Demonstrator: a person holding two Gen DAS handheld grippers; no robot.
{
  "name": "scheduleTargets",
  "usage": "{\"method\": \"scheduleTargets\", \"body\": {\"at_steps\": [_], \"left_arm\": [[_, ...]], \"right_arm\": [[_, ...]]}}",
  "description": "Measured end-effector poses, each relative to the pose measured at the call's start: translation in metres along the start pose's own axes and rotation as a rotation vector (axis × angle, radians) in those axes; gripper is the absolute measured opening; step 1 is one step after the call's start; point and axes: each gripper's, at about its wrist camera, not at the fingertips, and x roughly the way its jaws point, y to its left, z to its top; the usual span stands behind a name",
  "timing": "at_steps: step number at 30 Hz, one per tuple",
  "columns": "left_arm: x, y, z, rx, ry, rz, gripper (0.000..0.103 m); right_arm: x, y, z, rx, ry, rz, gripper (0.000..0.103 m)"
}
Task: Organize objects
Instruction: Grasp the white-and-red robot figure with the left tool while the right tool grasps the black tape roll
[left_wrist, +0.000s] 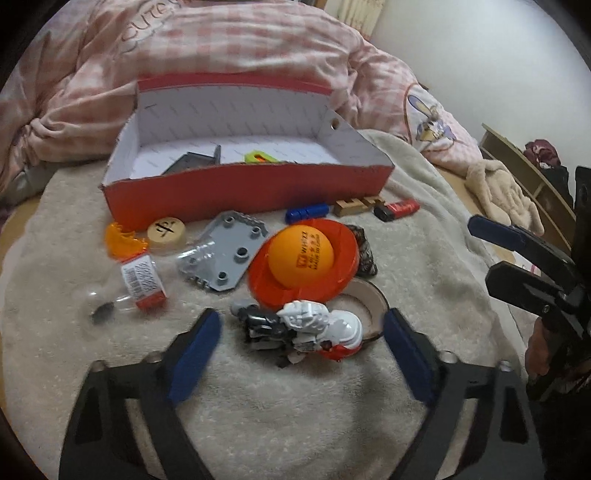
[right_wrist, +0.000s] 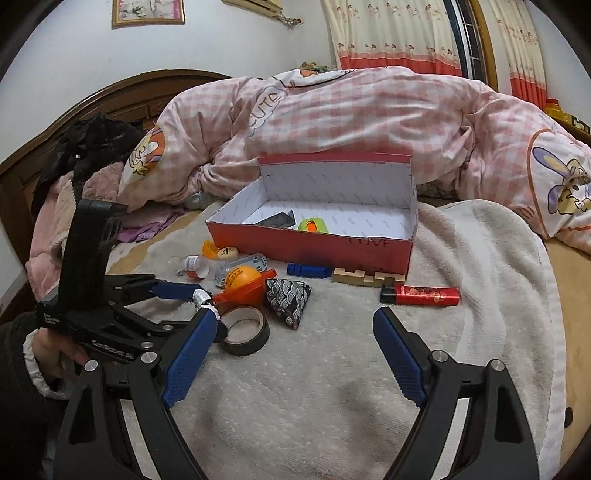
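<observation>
The left gripper (left_wrist: 301, 345) stood with its jaws apart on either side of a small toy robot (left_wrist: 303, 328) that lay on the cream blanket (left_wrist: 258, 406), the blue pads near its two ends but not pressing on it, so nothing was held. The right gripper (right_wrist: 295, 350) hung wide and empty over a bare patch of blanket, to the right of a roll of black tape (right_wrist: 243, 330). The red box (left_wrist: 243, 192) sat at the far side of the blanket, open, with a grey piece (left_wrist: 192, 160) and a green thing (left_wrist: 260, 157) already in it. Most of the clutter was outside the box: an orange ball (left_wrist: 301, 256) resting in a red lid (left_wrist: 343, 251), a grey building plate (left_wrist: 229, 254), a small clear bottle (left_wrist: 129, 288), a wooden disc (left_wrist: 166, 232), a blue cylinder (left_wrist: 306, 212), a wooden puzzle piece (left_wrist: 356, 205), a red lighter (left_wrist: 397, 210) and a patterned cloth pouch (right_wrist: 288, 299). The likely next step was to close on the toy and carry it to the box. The toy looked jointed and uneven, so a grip on a limb rather than the body could let it swing or slip out on the way. It lay touching the red lid and over the tape roll, so the right pad might catch the roll's rim, or a nudge might tip the lid and send the ball rolling off across the blanket. The soft pile could also let a pad dig in and snag.
</observation>
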Motion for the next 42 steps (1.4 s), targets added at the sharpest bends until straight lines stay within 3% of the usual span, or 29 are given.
{"method": "scheduleTargets", "body": {"at_steps": [4, 13, 21, 26, 35, 42], "left_arm": [[0.002, 0.0, 0.001, 0.0, 0.011, 0.005, 0.059], [-0.008, -0.001, -0.001, 0.018, -0.012, -0.019, 0.059], [-0.06, 0.009, 0.006, 0.032, -0.144, -0.025, 0.059], [-0.076, 0.018, 0.011, 0.018, -0.187, -0.027, 0.059], [-0.074, 0.019, 0.007, 0.016, -0.174, -0.013, 0.059], [-0.072, 0.02, 0.004, 0.018, -0.166, -0.005, 0.059]], "right_arm": [[0.007, 0.002, 0.0, -0.008, 0.018, 0.003, 0.089], [0.021, 0.012, -0.004, -0.031, 0.063, 0.012, 0.089], [0.042, 0.041, -0.013, -0.133, 0.137, 0.043, 0.089], [0.058, 0.055, -0.015, -0.171, 0.189, 0.042, 0.088], [0.087, 0.046, -0.007, -0.083, 0.272, 0.039, 0.075], [0.091, 0.046, -0.005, -0.07, 0.277, 0.017, 0.051]]}}
